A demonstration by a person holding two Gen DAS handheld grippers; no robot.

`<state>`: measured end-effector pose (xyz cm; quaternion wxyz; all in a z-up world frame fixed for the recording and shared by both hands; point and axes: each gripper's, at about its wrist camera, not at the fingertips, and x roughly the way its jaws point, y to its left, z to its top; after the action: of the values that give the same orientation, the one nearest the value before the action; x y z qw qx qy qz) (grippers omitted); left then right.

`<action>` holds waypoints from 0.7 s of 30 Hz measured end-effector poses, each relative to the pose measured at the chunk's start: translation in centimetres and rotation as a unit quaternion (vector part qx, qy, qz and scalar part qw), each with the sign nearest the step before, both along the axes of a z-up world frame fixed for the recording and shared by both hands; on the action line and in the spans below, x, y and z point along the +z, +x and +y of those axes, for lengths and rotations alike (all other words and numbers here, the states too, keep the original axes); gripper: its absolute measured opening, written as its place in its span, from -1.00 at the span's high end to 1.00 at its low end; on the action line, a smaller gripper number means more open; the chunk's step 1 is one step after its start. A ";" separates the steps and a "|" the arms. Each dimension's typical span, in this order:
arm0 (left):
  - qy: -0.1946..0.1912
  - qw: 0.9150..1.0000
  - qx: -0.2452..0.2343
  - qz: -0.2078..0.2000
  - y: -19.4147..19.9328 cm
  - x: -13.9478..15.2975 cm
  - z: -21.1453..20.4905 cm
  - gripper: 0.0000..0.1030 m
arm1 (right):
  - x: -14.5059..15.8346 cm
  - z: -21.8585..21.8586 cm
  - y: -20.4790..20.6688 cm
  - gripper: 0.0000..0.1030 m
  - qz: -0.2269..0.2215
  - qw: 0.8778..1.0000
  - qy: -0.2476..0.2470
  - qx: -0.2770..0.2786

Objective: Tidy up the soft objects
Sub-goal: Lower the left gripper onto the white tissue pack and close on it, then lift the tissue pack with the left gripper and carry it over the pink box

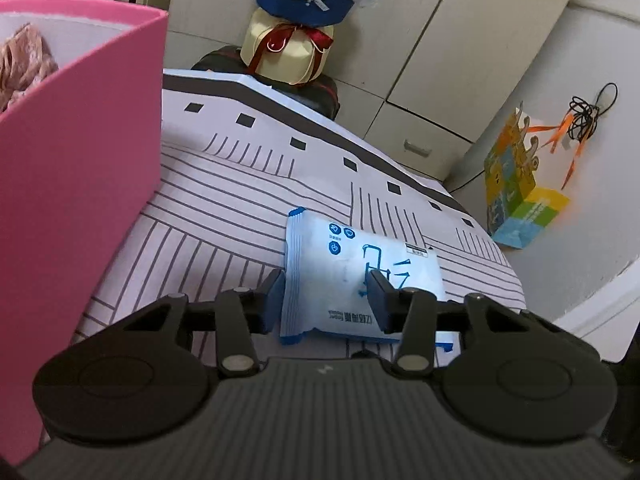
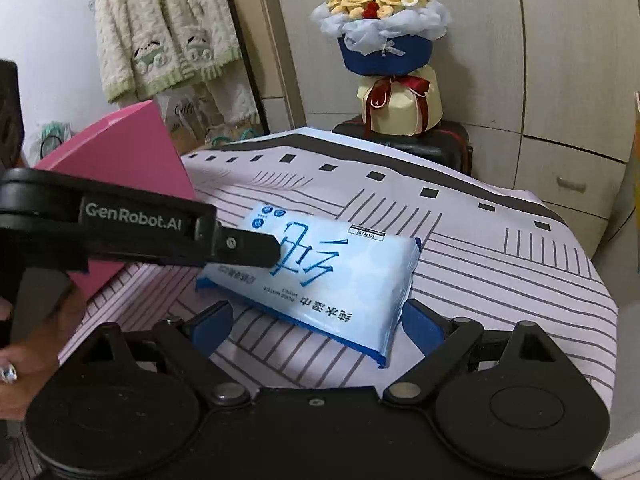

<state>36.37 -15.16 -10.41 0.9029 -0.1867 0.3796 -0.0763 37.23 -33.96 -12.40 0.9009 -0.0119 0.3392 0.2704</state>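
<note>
Black left gripper (image 1: 326, 286) found narrowed around one end of white-and-blue wipes pack (image 1: 360, 276), pads at or just off its sides; firm contact could not be confirmed. Right gripper (image 2: 318, 326) found spread wide, straddling pack's near long edge without touching. Pack lay flat on striped cloth (image 1: 224, 216), just beside pink box (image 1: 76, 168), which already held pinkish fabric (image 1: 20, 64).

Judged: step in hand was securing pack for transfer to box. Advised squeezing gently across narrow end, soft wrapper likely to buckle or slip; lifting level and clearing box rim before release.

Cloth covered a bed or table, which could not be told. Bouquet (image 2: 380, 28) stood beyond on dark case, pale cupboard doors behind, knitted cardigan (image 2: 164, 36) hung at left.
</note>
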 end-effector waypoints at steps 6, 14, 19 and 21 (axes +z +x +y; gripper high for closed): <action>0.020 0.999 -0.028 -0.012 -0.3 -0.4 -1.0 0.15 | -0.2 1.1 -1.1 -0.25 -0.023 0.999 -0.021 -0.013; 0.031 0.998 -0.054 -0.015 -1.6 0.5 -0.7 0.15 | 0.6 1.5 -3.5 -0.11 -0.035 0.998 -0.026 -0.038; 0.034 0.996 -0.086 -0.002 -3.3 1.0 -1.3 0.09 | 1.6 1.8 -5.6 -0.33 -0.024 0.998 -0.027 -0.057; 0.035 0.995 -0.091 -0.006 -4.3 1.1 -1.3 0.09 | 1.7 2.0 -6.8 -0.39 -0.026 0.997 -0.033 -0.064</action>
<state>32.03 -16.50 -9.28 0.9006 -0.1196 0.3916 -0.1457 30.48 -31.96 -10.72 0.9241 -0.0271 0.3242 0.2006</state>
